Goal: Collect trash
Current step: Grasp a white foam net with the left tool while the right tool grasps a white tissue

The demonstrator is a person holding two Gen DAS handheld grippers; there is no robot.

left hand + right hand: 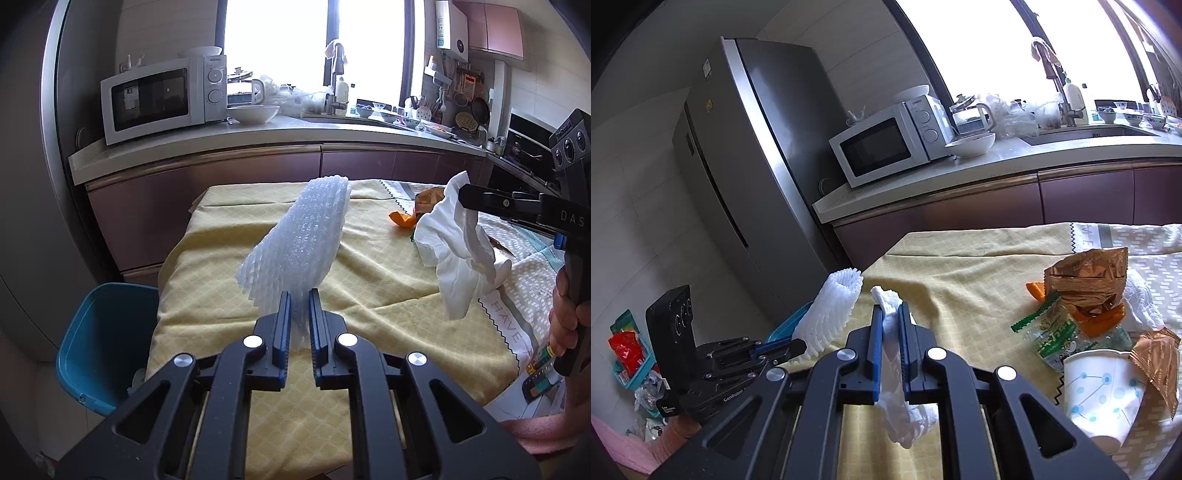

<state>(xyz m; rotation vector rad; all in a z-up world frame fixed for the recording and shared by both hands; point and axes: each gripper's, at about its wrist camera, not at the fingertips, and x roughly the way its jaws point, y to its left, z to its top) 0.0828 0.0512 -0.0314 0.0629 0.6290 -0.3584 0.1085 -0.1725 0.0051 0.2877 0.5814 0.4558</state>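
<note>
Left gripper [299, 295] clamped on white foam fruit net [295, 236], held raised above left part of yellow tablecloth [369, 280], near table edge; blue bin [99, 339] below that edge. Right gripper [888, 308] clamped on crumpled white tissue [897, 413], lifted off table. Wrappers [1086, 280] and paper cup [1100, 398] crowd right side; cloth centre bare. Runner [517, 317] reads "HAVE". Both grippers tilt downward.

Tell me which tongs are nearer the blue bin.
Left. The left tongs, shut on the foam net, hang over the table edge just beside the blue bin; the right tongs, gripping the tissue, are across the table.
</note>
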